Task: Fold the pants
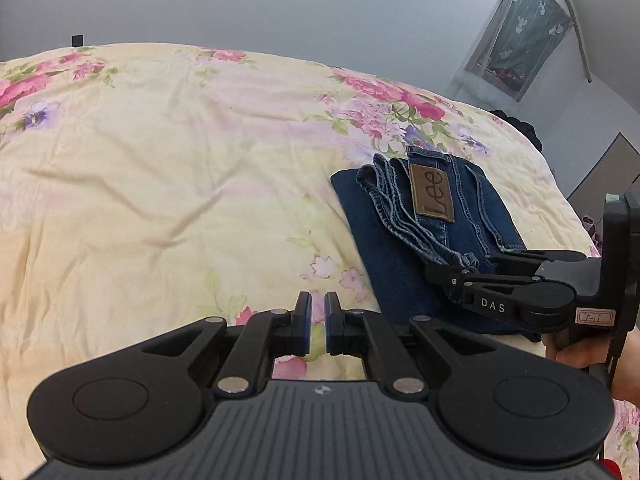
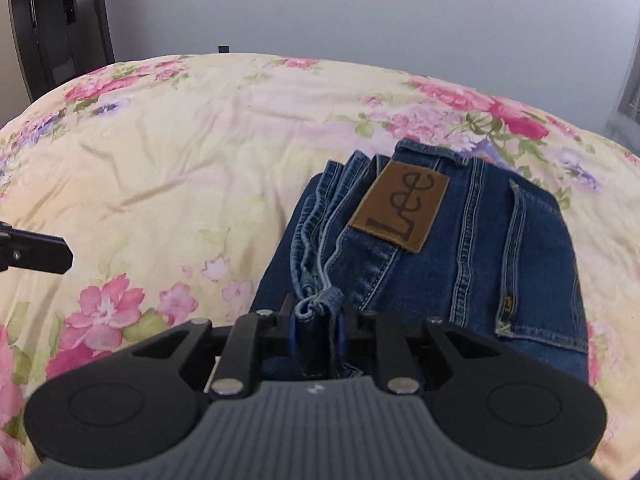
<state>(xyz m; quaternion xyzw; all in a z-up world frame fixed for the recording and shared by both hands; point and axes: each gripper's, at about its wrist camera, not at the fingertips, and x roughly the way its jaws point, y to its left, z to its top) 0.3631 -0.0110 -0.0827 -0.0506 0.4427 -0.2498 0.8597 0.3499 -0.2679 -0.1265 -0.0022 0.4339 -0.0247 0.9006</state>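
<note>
Between the right tool's (image 2: 316, 326) clamped fingers, folded jeans' (image 2: 460, 264) hem; left tool (image 1: 318, 316) nearly together, empty.

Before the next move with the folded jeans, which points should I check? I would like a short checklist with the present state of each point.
1. Right gripper grips denim: ok, a hem corner of the jeans sits between its fingers.
2. Left gripper free: ok, nearly closed on nothing, beside the jeans over the bedspread.
3. Jeans folded compactly: ok, a small stack with the Lee patch on top.
4. Edges aligned: not ok, hem layers fan out at the left side.
5. Lower layers flat: cannot tell, hidden.
6. Grippers apart: ok, no contact visible.
</note>
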